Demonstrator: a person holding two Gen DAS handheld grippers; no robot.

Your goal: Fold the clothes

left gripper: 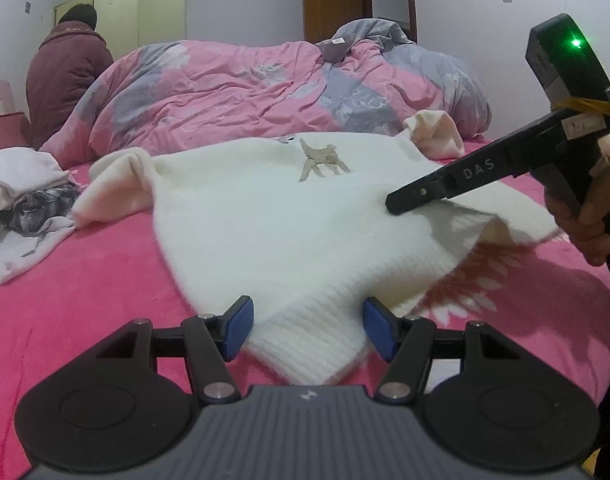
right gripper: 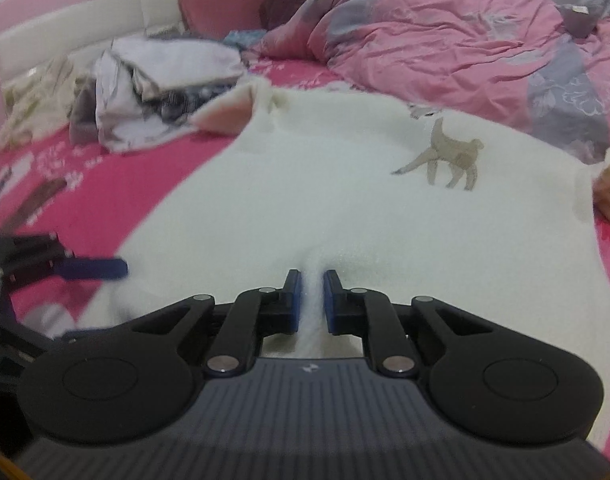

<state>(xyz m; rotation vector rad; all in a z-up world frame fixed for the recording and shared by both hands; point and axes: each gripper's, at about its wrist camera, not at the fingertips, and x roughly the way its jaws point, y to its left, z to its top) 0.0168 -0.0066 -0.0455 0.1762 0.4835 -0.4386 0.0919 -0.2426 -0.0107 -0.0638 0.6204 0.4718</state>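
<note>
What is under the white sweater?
The white sweater lies on a pink bedspread, visible all around it. The right gripper lifts one hem, exposing a flower print. Anything beneath the rest is covered.

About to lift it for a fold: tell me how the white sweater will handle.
The sweater is probably floppy: its edge sags below the right hand-held gripper, which pinches a ridge of knit. Likely light for its size, since that small pinch raises the edge. The fuzzy knit should grip the pads rather than slip.
</note>
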